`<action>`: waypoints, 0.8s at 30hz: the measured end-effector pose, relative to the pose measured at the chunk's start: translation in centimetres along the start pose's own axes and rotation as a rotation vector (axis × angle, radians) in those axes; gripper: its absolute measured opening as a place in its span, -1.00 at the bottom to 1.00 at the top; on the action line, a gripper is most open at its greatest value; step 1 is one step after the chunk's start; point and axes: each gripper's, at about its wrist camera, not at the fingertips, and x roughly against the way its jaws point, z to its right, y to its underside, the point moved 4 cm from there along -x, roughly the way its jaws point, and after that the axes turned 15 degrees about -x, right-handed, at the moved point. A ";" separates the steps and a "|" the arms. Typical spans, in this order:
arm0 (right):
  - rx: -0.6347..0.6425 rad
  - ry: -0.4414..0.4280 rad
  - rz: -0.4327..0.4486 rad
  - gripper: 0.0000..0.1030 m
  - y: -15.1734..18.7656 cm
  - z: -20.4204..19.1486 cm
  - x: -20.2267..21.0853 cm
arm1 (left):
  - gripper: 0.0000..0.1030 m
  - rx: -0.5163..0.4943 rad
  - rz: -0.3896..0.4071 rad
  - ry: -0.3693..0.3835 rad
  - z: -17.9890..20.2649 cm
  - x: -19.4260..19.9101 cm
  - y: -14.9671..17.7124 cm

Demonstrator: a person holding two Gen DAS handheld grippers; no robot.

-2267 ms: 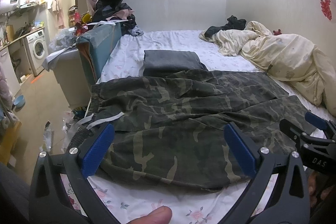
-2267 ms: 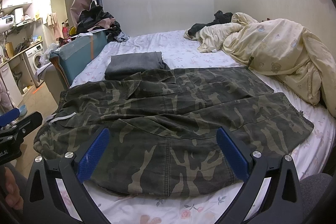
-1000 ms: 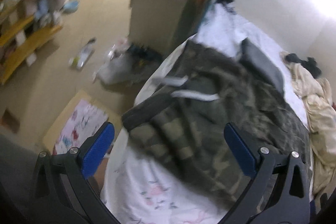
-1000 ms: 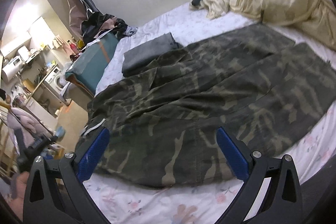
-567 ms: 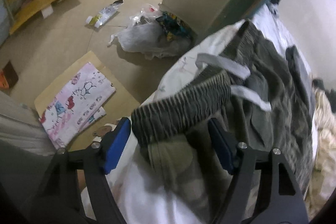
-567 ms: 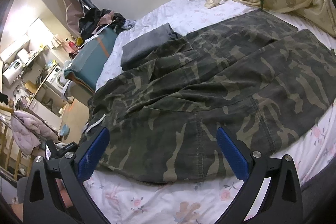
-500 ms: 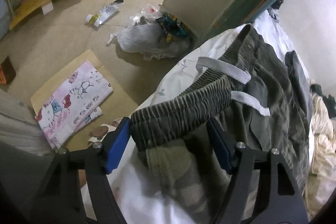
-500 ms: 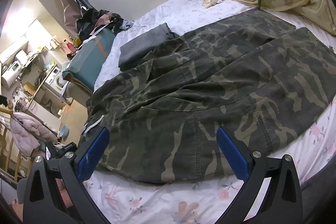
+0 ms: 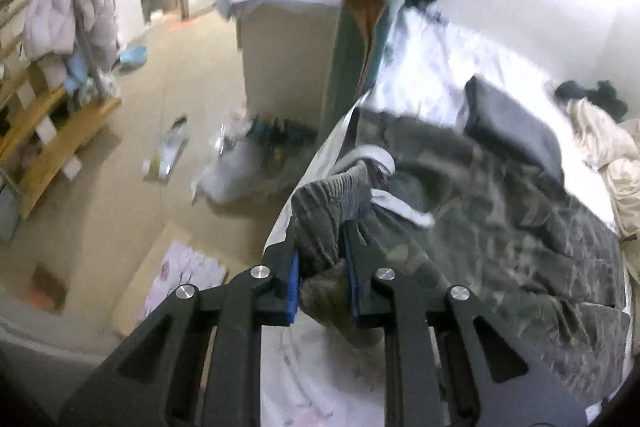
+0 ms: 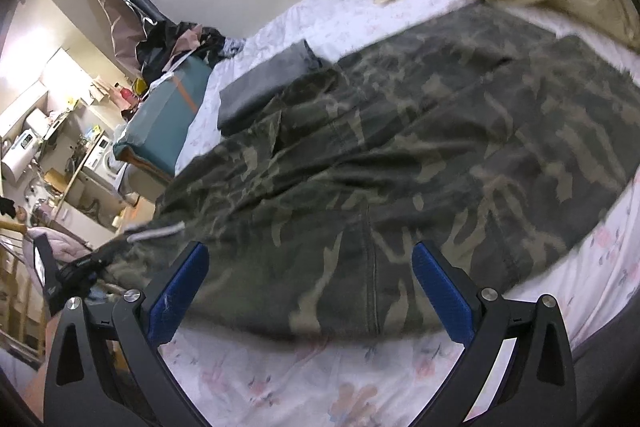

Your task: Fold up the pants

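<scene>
The pants (image 10: 400, 155) lie spread across the bed (image 10: 280, 383). The left gripper (image 9: 322, 269) is clamped on their ribbed waistband (image 9: 332, 195) (a bunched bite); the right gripper (image 10: 310, 291) hangs apart above the near hem. Lift the waistband evenly, avoiding twist.

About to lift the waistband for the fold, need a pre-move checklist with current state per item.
1. Left gripper shut on the waistband: ok.
2. Right gripper has a hold on the camo pants: not ok, jaws open, nothing between them.
3. Legs lying flat on the bed: ok.
4. Drawstring free of the pads: cannot tell.
5. Folded grey garment off the pants: cannot tell, edges meet.
</scene>
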 end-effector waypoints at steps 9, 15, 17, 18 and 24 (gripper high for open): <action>-0.403 0.165 -0.244 1.00 4.0 9.1 -5.4 | -0.71 -0.057 -0.038 -0.038 1.8 -0.9 0.7; -0.479 0.188 -0.162 1.00 5.1 11.1 -7.9 | -0.71 -0.067 -0.050 -0.057 1.7 -1.4 0.9; -0.499 0.142 -0.101 0.99 2.9 12.2 -8.0 | -0.71 -0.072 -0.065 -0.074 1.6 -1.7 1.2; -0.540 0.133 -0.061 0.99 1.3 13.6 -7.8 | -0.71 -0.075 -0.071 -0.080 1.7 -1.9 1.3; -0.656 0.186 0.160 0.85 -7.3 20.2 -4.8 | -0.71 -0.086 -0.098 -0.085 1.6 -2.9 1.8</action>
